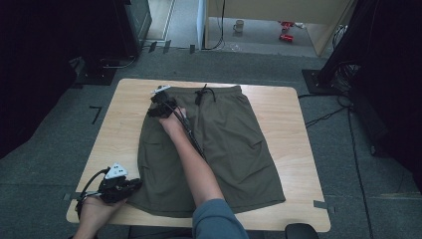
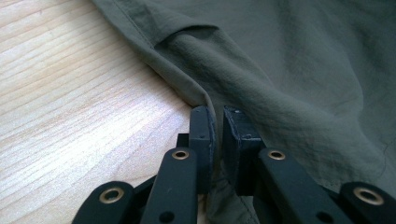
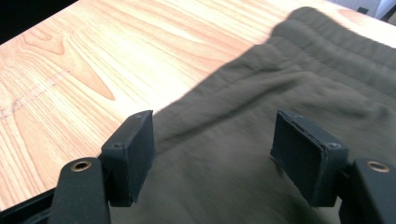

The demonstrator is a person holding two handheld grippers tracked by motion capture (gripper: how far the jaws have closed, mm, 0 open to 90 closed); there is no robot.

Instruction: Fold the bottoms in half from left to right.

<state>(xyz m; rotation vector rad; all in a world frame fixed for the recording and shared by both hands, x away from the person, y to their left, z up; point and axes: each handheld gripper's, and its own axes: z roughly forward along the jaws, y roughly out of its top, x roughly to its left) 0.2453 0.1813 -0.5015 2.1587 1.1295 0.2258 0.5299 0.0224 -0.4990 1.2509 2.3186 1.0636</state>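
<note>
- L gripper: black fingers pinched together on the hem edge of the olive-green fabric shorts. Cloth fold caught between the pads, nr the bottom-left leg corner.
- R gripper: fingers wide apart, nothing between them but cloth lying flat underneath. Hanging over the upper-left side of the shorts, just below the waistband; not gripping.
- In the high view the L gripper sits at the near-left corner of the shorts, hand behind it. R gripper is up by the far-left waistband corner, forearm reaching across the cloth.
- Handling, my read: thin, light, floppy fabric, no stiffness. It'll drape and wrinkle as soon as it's lifted and may drag on the wood. Not fragile, not slippery for rubbery pads. Best holds are seams, i.e. hem and elastic waistband, where it's doubled and thicker.
- Shorts lie flat, centred on the pale wooden worktop, front up. Waistband w/ dark drawstring at the far edge, leg openings toward the person.
- Long axis: waist-to-hem, running far-to-near, tilted slightly so the hems skew right.
- Looks like set-up for a left-side fold: hem held, waist corner next.
</note>
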